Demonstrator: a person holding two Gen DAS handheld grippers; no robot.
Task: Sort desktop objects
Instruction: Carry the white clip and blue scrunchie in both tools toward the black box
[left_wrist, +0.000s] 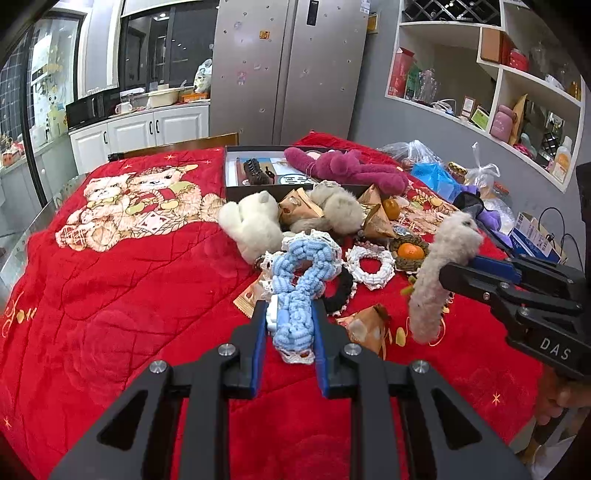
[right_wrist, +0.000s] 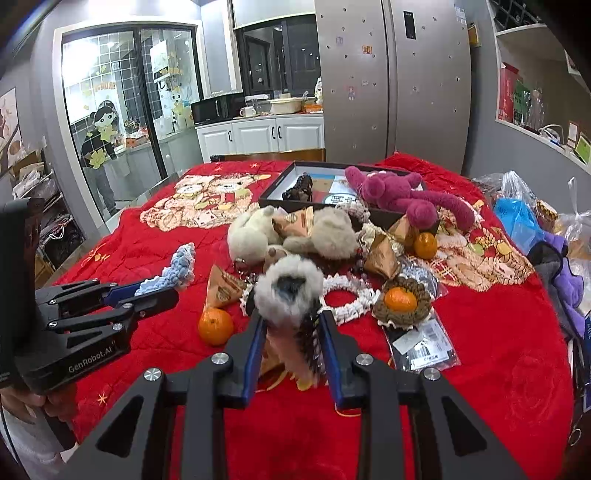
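In the left wrist view my left gripper (left_wrist: 289, 310) is shut on a light-blue knitted scrunchie (left_wrist: 295, 280), which hangs above the red blanket (left_wrist: 129, 295). To its right, my right gripper (left_wrist: 448, 271) is shut on a long grey fluffy hair clip (left_wrist: 436, 280) that dangles from the fingers. The right wrist view shows the same clip (right_wrist: 286, 291) pinched between my right gripper's (right_wrist: 291, 317) blue pads, with the left gripper (right_wrist: 155, 290) at the left carrying the blue scrunchie (right_wrist: 177, 267). A black shallow box (left_wrist: 231, 173) lies at the back.
A pile on the blanket holds a magenta plush (left_wrist: 343, 168) across the box, white plush (left_wrist: 255, 225), beige plush (left_wrist: 340, 210), white lace scrunchie (left_wrist: 371, 266), black scrunchie (left_wrist: 341, 291) and a tangerine in a crocheted nest (right_wrist: 400, 299). A loose tangerine (right_wrist: 216, 326) lies nearer. Plastic bags (right_wrist: 517, 218) crowd the right edge.
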